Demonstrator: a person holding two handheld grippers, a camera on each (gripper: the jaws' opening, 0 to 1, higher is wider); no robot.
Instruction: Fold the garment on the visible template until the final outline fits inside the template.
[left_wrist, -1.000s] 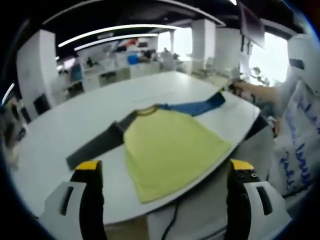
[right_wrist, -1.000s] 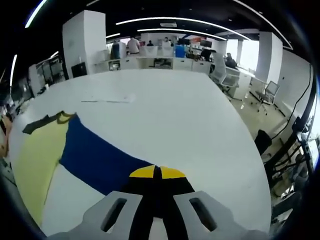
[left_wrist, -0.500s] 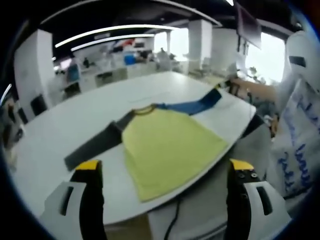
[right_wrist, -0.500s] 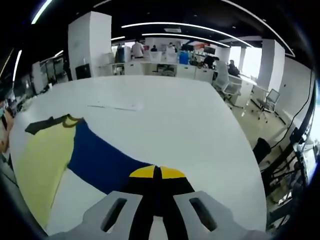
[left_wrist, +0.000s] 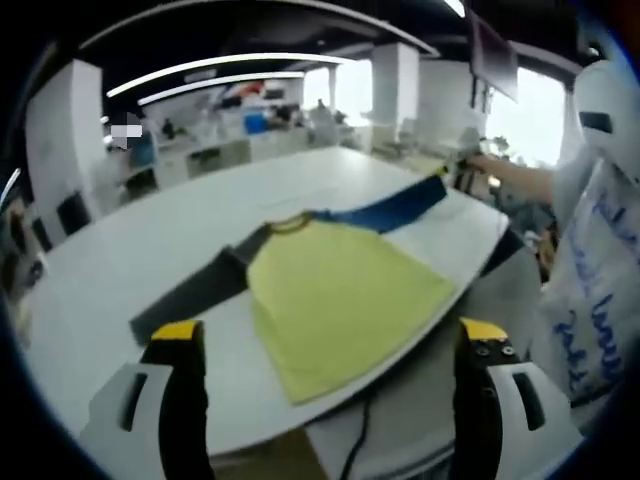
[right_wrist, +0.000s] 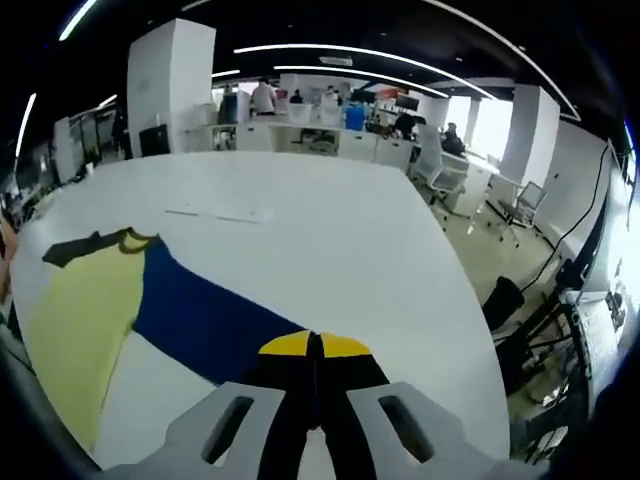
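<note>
Shirt (left_wrist: 345, 290) flat, sleeves spread across table (left_wrist: 120, 260).

Before you, a white table (left_wrist: 120, 260) carries a yellow shirt (left_wrist: 340, 290). Its grey sleeve (left_wrist: 195, 295) and blue sleeve (right_wrist: 200, 320) lie outstretched.

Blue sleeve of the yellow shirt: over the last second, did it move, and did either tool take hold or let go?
The blue sleeve lifted slightly at its far end, pulled by the right tool, whose jaws stay shut on its cuff. In the left gripper view the sleeve now rises off the white table. The left tool stays open, holding nothing. The yellow body and grey sleeve lie flat as before.
</note>
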